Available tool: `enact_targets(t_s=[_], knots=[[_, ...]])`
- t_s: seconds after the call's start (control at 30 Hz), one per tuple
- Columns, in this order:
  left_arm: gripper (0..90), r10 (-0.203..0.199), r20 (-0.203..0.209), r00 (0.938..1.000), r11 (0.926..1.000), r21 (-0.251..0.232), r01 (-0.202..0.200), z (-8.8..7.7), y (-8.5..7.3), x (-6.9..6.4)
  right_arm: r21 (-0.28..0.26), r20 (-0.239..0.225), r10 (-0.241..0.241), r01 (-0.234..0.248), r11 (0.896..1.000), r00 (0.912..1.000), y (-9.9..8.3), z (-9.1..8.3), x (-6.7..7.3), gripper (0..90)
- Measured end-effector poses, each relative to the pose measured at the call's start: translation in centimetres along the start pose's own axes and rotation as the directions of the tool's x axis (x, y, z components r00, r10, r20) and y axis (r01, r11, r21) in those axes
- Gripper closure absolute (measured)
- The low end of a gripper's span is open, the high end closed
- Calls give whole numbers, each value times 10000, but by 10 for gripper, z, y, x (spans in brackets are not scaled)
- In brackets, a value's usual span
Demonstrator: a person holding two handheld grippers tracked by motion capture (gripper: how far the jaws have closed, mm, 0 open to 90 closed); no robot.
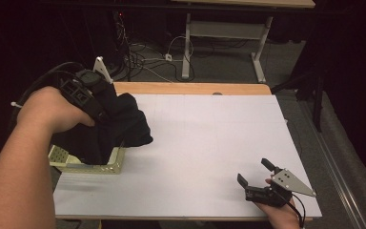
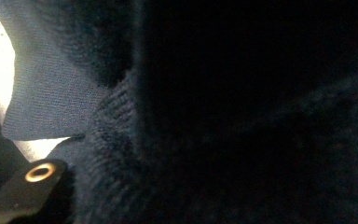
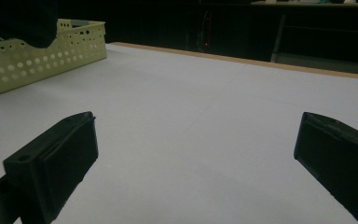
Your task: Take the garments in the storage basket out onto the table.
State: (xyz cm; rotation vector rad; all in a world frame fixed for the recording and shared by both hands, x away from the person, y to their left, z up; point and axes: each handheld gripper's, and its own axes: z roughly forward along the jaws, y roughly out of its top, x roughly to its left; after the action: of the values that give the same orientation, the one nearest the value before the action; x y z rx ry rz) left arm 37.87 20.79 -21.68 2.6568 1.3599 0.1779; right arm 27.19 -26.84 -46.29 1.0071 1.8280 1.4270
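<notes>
White sheeting covers the tabletop (image 1: pixel 209 143), with dark floor and cables beyond. Your left tongs (image 1: pixel 100 112) are clamped on a black garment (image 1: pixel 119 126), which hangs bunched above the pale perforated basket (image 1: pixel 114 164) at the left edge. Your right tongs (image 1: pixel 256 172) rest near the front right corner, jaws spread wide, holding nothing.

The white table top (image 1: pixel 205 143) lies under the right claw (image 1: pixel 255 174) and spreads wide in front of it. Far ahead of this claw runs the wooden edge (image 1: pixel 190 88) of the table. Beyond that edge, white cables (image 1: pixel 147 57) lie on the grey floor (image 1: pixel 228 62), beside the pale legs of another desk (image 1: pixel 187 47).
</notes>
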Motion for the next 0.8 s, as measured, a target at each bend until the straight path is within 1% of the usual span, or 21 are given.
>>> enact_targets(t_s=[0.17,0.3,0.43,0.57,0.8], knots=[[651,204,91,9998,9998,-15,-204,2,7,-11,-9,-3,7,-7,10000,10000,0,-1,0,3],[649,462,67,9989,9989,21,-462,3,17,-24,-33,16,6,-6,10000,10000,1,-1,0,3],[649,787,113,9968,9969,-27,-787,5,28,-38,-49,-1,0,0,10000,10000,2,-1,1,3],[649,1172,210,9929,9931,21,-1173,8,38,-50,-54,13,20,-20,10000,10000,2,-2,0,3],[649,1444,297,9891,9895,-92,-1442,17,53,-67,-133,48,42,-41,9999,10000,3,-4,-2,3]])
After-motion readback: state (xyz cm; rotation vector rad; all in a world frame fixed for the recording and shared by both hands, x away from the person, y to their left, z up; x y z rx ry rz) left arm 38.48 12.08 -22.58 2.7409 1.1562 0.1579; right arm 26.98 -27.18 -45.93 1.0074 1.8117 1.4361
